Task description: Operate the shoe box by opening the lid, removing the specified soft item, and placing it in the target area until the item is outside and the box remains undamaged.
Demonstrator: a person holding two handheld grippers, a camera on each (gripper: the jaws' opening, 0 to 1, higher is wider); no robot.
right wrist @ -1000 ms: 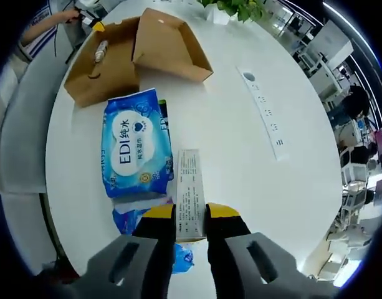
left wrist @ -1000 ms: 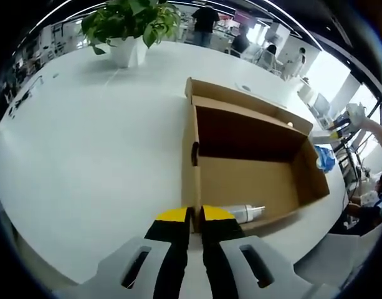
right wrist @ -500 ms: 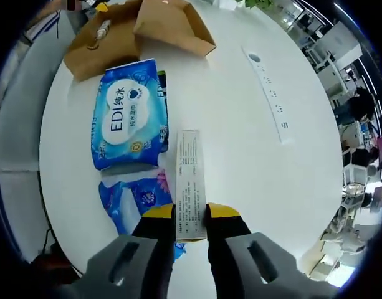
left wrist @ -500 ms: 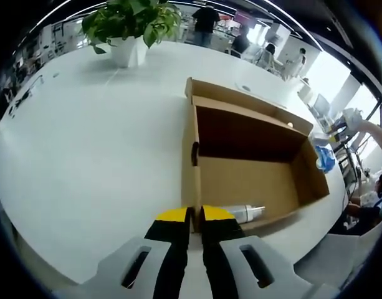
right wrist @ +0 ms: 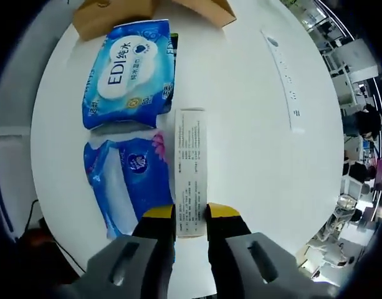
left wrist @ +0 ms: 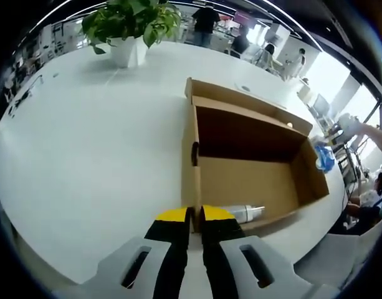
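While the left gripper (left wrist: 194,219) pins the shoe box (left wrist: 253,162) wall, the right gripper (right wrist: 191,215) carries a slim carton (right wrist: 190,168) over the bench (right wrist: 240,124).

Left fingers (left wrist: 172,219) nipped together on the near box edge; lid folded back beyond, a bottle (left wrist: 243,213) just right of them inside. Right fingers clamped on the carton's near end, long axis straight ahead. Soft packs lie left of the right fingers: a purple pack (right wrist: 131,187) just beside, wet wipes (right wrist: 125,75) ahead-left, already out. Right gripper nearer.
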